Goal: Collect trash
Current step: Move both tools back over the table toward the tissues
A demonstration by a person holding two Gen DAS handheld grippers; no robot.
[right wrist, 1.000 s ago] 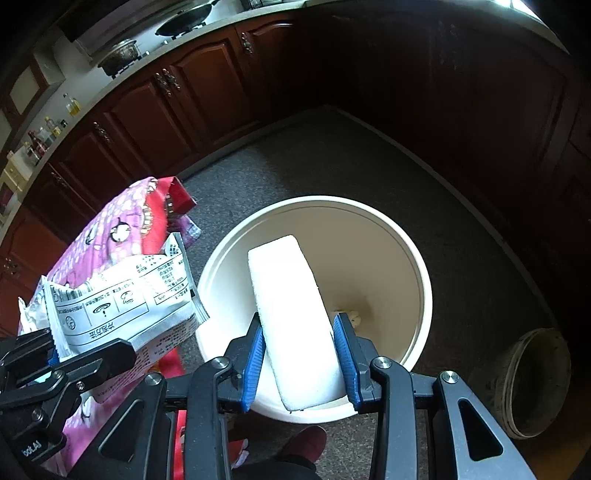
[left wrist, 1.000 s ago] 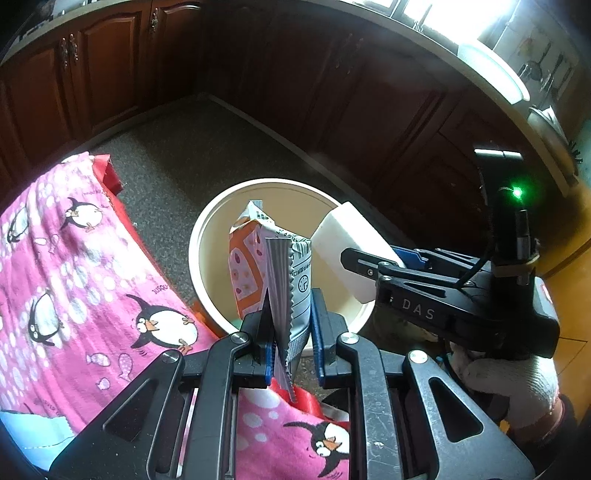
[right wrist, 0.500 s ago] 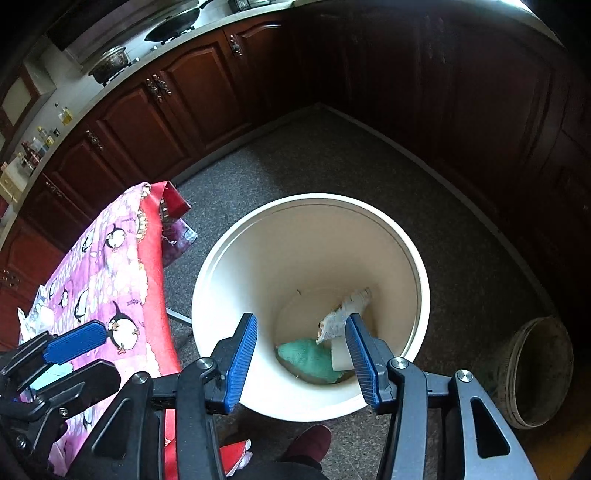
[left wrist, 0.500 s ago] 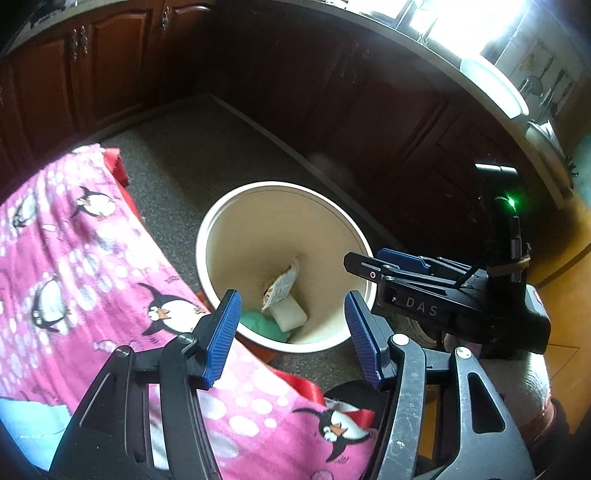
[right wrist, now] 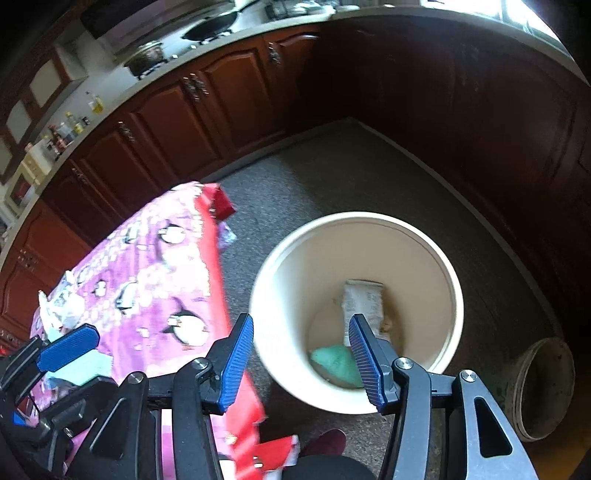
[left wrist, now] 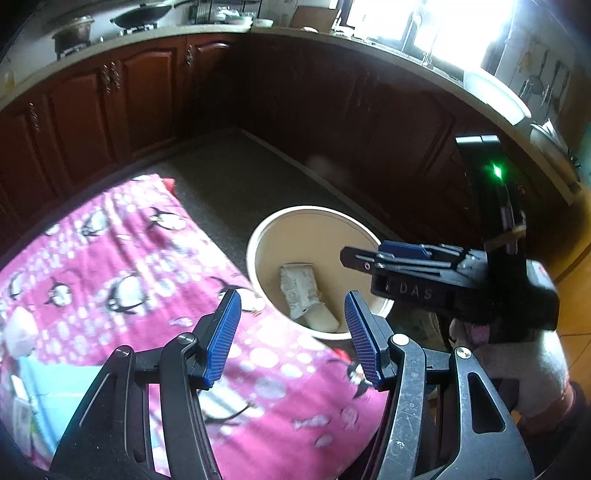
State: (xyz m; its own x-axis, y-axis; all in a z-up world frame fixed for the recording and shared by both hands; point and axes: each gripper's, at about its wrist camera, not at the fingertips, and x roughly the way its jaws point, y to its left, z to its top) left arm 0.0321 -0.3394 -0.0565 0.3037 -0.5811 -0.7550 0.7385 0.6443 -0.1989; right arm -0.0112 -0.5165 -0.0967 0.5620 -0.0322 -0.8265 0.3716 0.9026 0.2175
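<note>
At the left of the right wrist view, a table under a pink penguin-print cloth [right wrist: 155,273] fills the lower left, with a red edge [right wrist: 212,236] running down its side. Crumpled white paper [right wrist: 61,306] lies on the cloth near its left end, and a pale blue sheet [right wrist: 79,369] sits lower, by the left gripper [left wrist: 291,332], whose blue pads stand wide apart with nothing between them. Behind the table, brown wooden cabinets [right wrist: 177,125] curve across the upper left under a pale counter [right wrist: 122,88] carrying bottles [right wrist: 70,127], a pot [right wrist: 146,55] and a pan [right wrist: 210,27]. The floor [right wrist: 332,173] is grey speckled stone, running into the corner at upper centre.

Right of centre, a cream bucket [right wrist: 452,295] stands on the floor just beside the table's edge. Inside it lie a printed wrapper [right wrist: 362,299], a green lump [right wrist: 334,363] and, seen from the left wrist, a white block [left wrist: 323,321] under the wrapper. The right gripper [right wrist: 301,354] hangs above the bucket's near rim, its fingers spread and empty. At the far lower right, a dirty grey pail [right wrist: 543,387] stands on the floor, apart from the bucket. Darker cabinets fill the upper right.
</note>
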